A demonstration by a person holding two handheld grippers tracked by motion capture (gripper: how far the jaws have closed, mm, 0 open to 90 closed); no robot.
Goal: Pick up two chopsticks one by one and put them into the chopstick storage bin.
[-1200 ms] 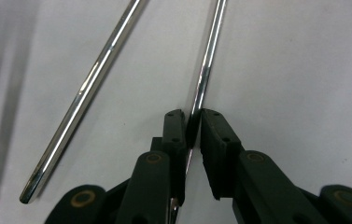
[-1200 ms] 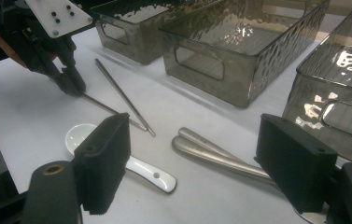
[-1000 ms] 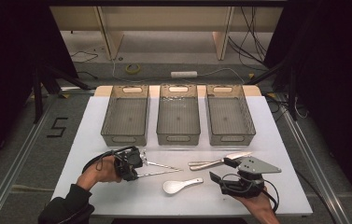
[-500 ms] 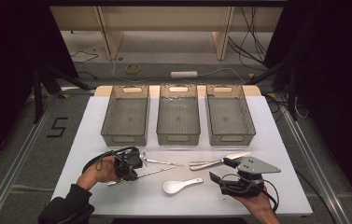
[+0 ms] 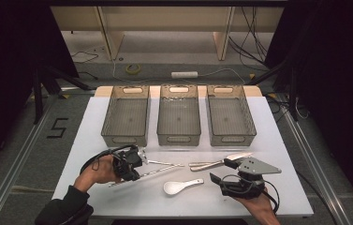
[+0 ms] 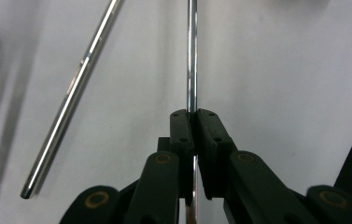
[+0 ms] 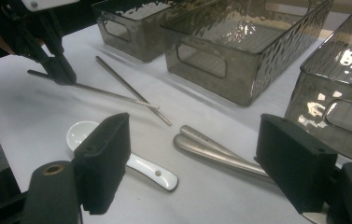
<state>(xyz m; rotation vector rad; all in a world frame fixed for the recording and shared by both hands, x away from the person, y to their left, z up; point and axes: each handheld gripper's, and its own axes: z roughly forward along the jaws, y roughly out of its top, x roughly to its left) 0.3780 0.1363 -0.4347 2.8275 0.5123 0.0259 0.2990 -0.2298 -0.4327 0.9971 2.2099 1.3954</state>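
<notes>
Looks like a lab recording setup: white table [image 5: 277, 140] boxed in by black curtains [image 5: 333, 70], aluminium rails [image 5: 17, 159], loose cables [image 5: 251, 28] and a power strip [image 5: 184, 74] on the floor.

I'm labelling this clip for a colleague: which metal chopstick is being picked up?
On the white table, look in front of the left bin. Two metal chopsticks lie crossed there. The one meant is the chopstick clamped in the left tool; the other chopstick lies free beside it.
</notes>
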